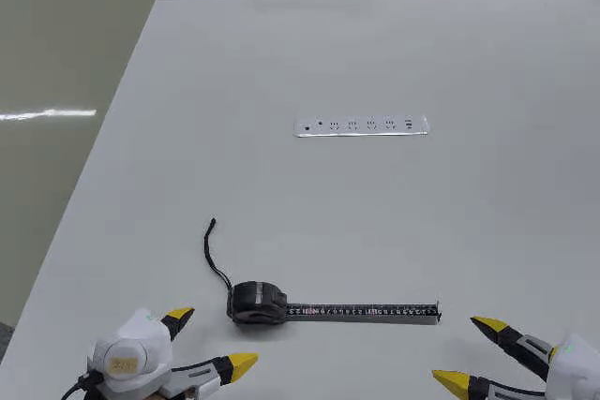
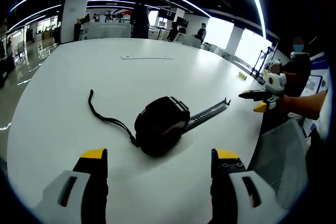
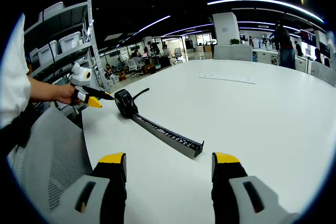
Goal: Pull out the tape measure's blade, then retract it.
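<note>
Shows a chunky black tape measure point(image 1: 258, 303) at lower centre of a white table point(image 1: 375, 213), thin dark blade point(image 1: 366, 311) extended rightward, between wide-open yellow-tipped left gripper point(image 1: 214, 336) and right gripper point(image 1: 464, 351); seems light, slidable, best clamped by case, hook pinched.

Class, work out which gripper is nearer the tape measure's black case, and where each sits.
Left. The left gripper hangs open just short of the case, not touching. The right gripper, also open, sits beyond the tip of the extended blade, well away from the case.
</note>
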A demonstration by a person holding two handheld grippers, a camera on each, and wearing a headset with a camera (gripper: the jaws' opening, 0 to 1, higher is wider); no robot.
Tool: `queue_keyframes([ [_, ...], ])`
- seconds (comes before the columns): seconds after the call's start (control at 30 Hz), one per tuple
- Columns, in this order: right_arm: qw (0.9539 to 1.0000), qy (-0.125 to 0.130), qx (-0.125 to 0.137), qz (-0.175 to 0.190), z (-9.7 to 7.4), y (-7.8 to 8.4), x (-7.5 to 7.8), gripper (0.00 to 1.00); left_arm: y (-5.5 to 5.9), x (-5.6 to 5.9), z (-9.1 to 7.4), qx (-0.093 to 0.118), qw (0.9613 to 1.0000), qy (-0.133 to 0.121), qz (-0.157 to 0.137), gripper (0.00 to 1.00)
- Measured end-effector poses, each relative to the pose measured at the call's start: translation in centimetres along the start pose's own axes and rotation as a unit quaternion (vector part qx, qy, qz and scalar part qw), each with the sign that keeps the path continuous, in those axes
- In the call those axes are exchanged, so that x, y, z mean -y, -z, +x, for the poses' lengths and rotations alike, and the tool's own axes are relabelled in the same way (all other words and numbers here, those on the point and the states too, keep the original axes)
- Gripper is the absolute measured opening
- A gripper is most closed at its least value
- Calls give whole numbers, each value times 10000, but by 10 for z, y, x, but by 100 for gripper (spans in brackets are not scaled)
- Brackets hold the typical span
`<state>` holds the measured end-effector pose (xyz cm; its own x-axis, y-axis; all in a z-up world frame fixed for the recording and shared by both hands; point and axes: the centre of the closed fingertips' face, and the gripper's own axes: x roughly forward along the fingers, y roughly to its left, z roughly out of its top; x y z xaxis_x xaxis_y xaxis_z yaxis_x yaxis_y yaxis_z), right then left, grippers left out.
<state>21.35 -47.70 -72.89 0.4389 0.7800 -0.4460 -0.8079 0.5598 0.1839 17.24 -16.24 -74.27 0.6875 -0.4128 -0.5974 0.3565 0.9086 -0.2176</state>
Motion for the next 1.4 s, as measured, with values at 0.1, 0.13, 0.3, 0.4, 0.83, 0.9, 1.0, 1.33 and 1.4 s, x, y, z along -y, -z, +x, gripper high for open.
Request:
queue_keyframes([
  [0.1,10000,-11,-9,-9,3,1,0,66,-1,0,2,34,10000,-74,-21,80],
  [0.13,10000,-15,-12,-7,3,1,0,66,-1,-1,3,39,9999,-92,-23,80],
  [0.3,10000,-5,18,12,6,-1,1,66,-4,-3,4,123,9995,-236,-173,81],
  [0.4,10000,-11,17,21,7,-2,2,66,-4,-2,6,102,9994,-266,-219,82],
  [0.83,10000,-68,-19,3,13,-2,7,65,-6,-1,13,90,9984,-435,-336,83],
  [0.9,9999,-102,-19,7,14,-2,7,65,-5,1,15,64,9984,-442,-352,83],
  [1.0,9998,-181,-64,-57,15,-1,4,66,-7,2,17,80,9980,-475,-414,83],
  [1.33,9998,-188,-79,-33,18,2,9,65,-14,2,22,166,9963,-601,-599,85],
  [1.4,9998,-181,-87,-30,18,3,10,65,-14,2,23,177,9960,-636,-606,85],
])
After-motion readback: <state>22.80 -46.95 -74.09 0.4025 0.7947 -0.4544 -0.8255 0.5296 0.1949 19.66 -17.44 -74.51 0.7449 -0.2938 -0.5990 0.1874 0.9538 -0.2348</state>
